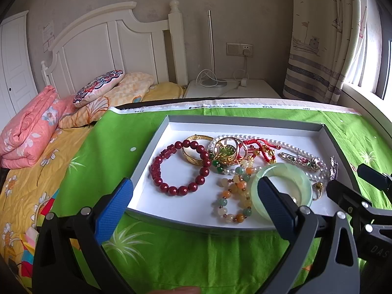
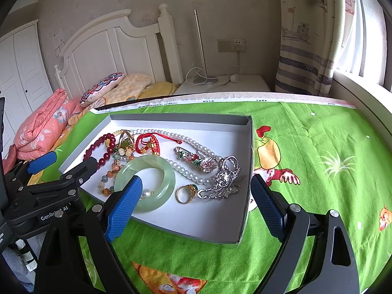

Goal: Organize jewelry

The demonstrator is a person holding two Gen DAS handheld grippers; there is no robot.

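Jewelry is lying tangled in a shallow white box [image 2: 247, 147] on green cloth as the left gripper [image 1: 196, 196] and right gripper [image 2: 196, 196] are hovering wide open, holding nothing. Likely hard, slick and breakable, the jade bangle [image 2: 156, 171] is best gripped across its rim.

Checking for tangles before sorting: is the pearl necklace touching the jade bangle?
Touching. In the right wrist view the pearl necklace runs right against the outer edge of the jade bangle, with no white tray floor between them.
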